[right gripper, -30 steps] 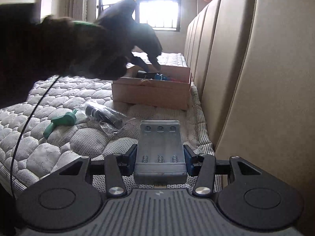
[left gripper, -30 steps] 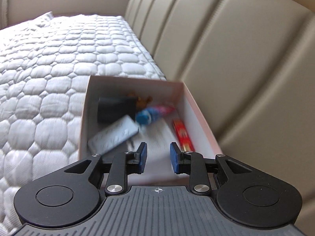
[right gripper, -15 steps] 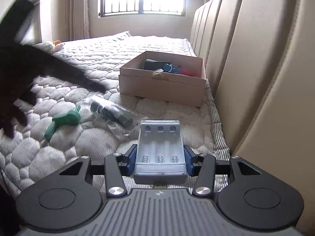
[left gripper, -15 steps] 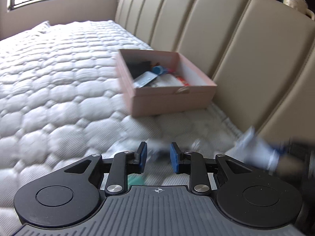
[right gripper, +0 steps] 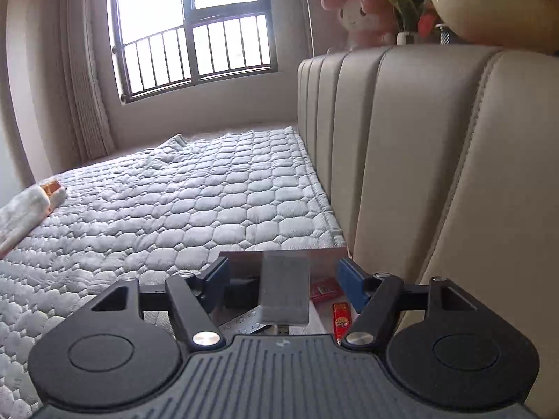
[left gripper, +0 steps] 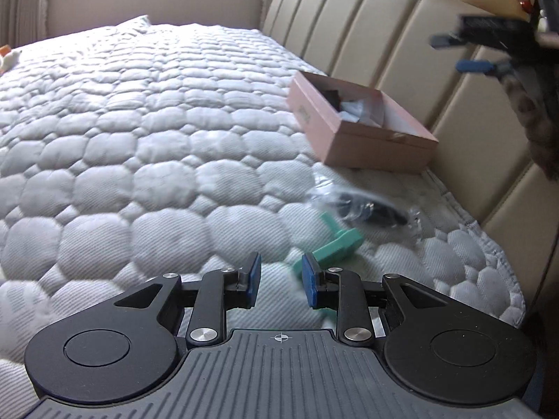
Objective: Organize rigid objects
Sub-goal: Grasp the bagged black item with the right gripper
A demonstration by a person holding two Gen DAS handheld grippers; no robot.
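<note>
In the right wrist view my right gripper (right gripper: 283, 279) hangs over the pink box (right gripper: 244, 262) by the headboard. Its jaws are opening. The grey battery holder (right gripper: 284, 293) sits loose between them, with a gap at each pad, above a red packet (right gripper: 340, 317) in the box. From the left wrist view the same gripper (left gripper: 457, 54) shows blurred at top right, above the box (left gripper: 363, 139). My left gripper (left gripper: 281, 281) is low over the quilt, narrowly open and empty. A green T-shaped piece (left gripper: 335, 244) lies just past its right finger.
A clear bag of black parts (left gripper: 363, 206) lies between the green piece and the box. The padded beige headboard (right gripper: 401, 174) runs along the right. A white cloth toy (right gripper: 28, 206) rests at the bed's far left. White quilted mattress (left gripper: 139, 139) spreads to the left.
My left gripper drew back from over the box to the green piece. My right gripper rose, travelled over the box, and its jaws parted from the battery holder.
</note>
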